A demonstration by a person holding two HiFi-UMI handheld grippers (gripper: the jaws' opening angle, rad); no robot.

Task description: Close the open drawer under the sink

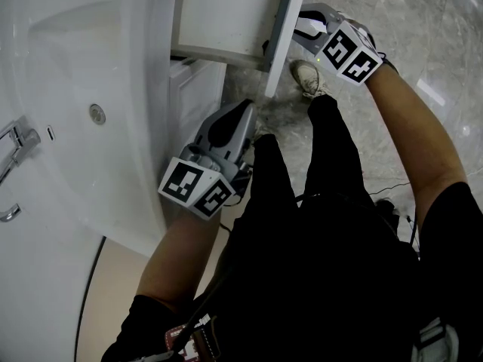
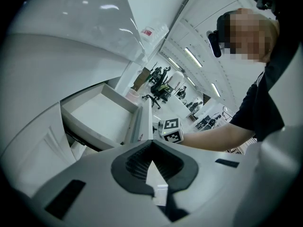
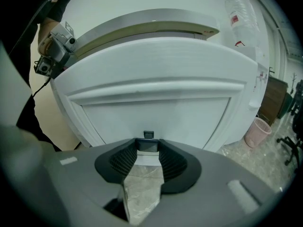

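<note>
A polished marble floor [image 1: 392, 21] spreads out to the right of a white sink [image 1: 83, 74], which fills the left of the head view. The cabinet [image 1: 198, 89] sits directly beneath the sink. The drawer [image 1: 226, 13] is pulled well out from under the sink toward the person, so its bare white inside shows from above and the job is not yet done. Its curved front panel fills the right gripper view.

The right gripper [image 3: 149, 151] is at the far side of the drawer from the sink, facing the front panel square on. Its fingers pinch the small dark handle [image 3: 148, 144] low on that panel. This looks like the working grip. Holding the handle lets the person steer the drawer straight back under the sink instead of shoving it crooked on its runners.

The left gripper [image 2: 151, 148] hangs just beside the cabinet below the sink's rim, with its fingertips pressed together on nothing. It seems simply parked out of the drawer's path, since one gripper is enough for the push.

A shoe [image 1: 306, 78] stands on the floor near the drawer's corner, and the person's legs are close enough that they may need to give way as the drawer slides in.
</note>
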